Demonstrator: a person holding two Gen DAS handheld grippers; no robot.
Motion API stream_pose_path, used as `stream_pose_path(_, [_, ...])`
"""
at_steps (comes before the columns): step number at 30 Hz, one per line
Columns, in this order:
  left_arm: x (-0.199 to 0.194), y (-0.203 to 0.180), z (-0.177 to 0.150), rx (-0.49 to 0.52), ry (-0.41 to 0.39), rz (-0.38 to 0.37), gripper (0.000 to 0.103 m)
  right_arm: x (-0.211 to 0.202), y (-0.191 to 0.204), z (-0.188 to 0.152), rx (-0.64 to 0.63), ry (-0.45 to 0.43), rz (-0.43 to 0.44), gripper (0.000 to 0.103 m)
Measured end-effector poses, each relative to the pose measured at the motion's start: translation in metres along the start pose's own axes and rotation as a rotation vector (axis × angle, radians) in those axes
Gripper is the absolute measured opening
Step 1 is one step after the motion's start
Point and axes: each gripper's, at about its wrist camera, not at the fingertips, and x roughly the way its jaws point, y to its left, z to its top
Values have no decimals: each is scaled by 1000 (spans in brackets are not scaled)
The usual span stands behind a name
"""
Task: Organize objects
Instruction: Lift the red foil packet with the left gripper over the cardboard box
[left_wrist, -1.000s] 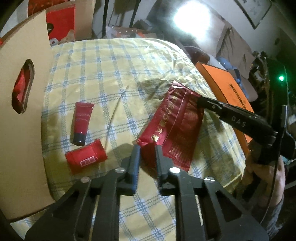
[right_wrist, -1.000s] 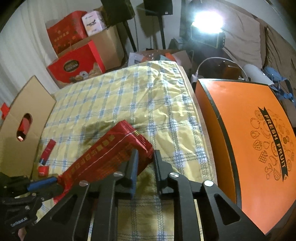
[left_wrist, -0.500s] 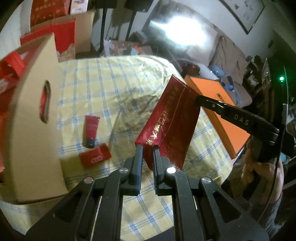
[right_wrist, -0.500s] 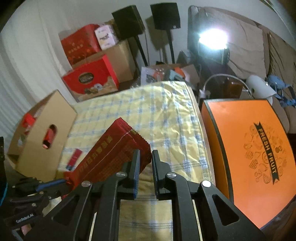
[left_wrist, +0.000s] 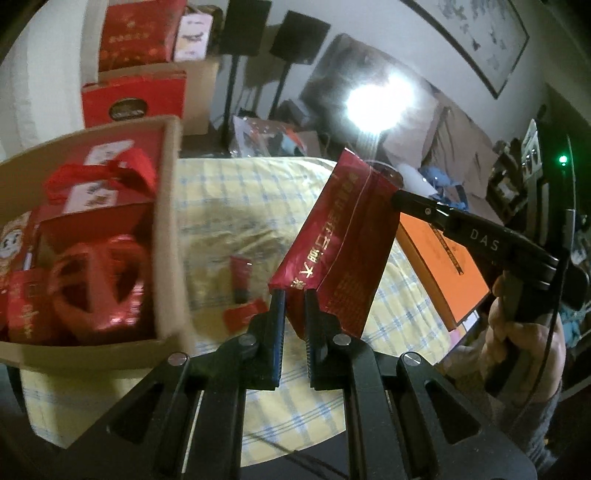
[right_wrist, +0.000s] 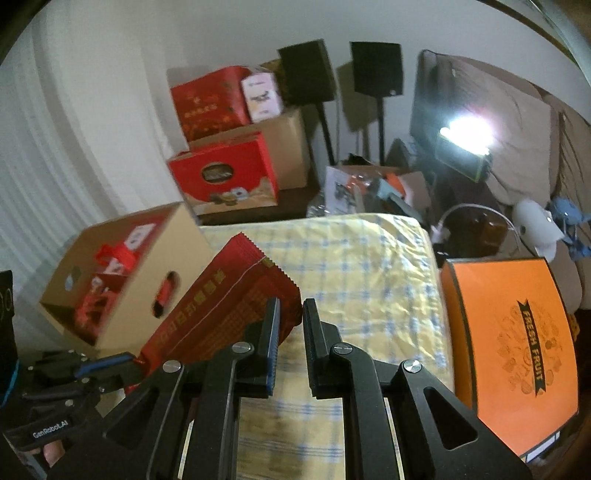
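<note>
A stack of long red foil packets with gold lettering (left_wrist: 343, 240) hangs in the air above the checked cloth. My left gripper (left_wrist: 293, 301) is shut on its near end. My right gripper (right_wrist: 290, 310) is shut on the other end (right_wrist: 229, 295); its fingers (left_wrist: 413, 205) show at the packets' far corner in the left wrist view. An open cardboard box (left_wrist: 166, 221) full of red packages stands at the left, also in the right wrist view (right_wrist: 122, 280). A small red tube (left_wrist: 241, 275) and a red sachet (left_wrist: 242, 315) lie on the cloth beside the box.
The table carries a yellow and blue checked cloth (right_wrist: 351, 258). An orange "Fresh Fruit" box (right_wrist: 513, 347) lies at its right edge. Red and brown cartons (right_wrist: 221, 173), two speakers on stands and a bright lamp (right_wrist: 465, 136) stand behind.
Both grippers have lifted the red packets off the cloth and carried them up and toward the cardboard box, whose open inside now shows.
</note>
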Motion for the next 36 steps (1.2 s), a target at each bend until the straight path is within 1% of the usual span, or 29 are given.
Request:
stream_pose_path(12, [-45, 50, 4, -64, -72, 72, 9, 17, 69, 24, -98, 1, 59, 12])
stream_pose_path(24, [-78, 103, 4, -133, -122, 141, 9, 35, 138, 40, -203, 6, 107, 12])
stream_pose_path(29, [-89, 131, 5, -169, -143, 172, 9, 47, 172, 53, -245, 13, 138, 12])
stream_pose_path(34, [-98, 164, 6, -231, -156, 173, 9, 58, 204, 67, -283, 14, 174, 12])
stream_pose_path(36, [-101, 176, 7, -250, -161, 185, 9, 62, 214, 71, -299, 16, 181, 12])
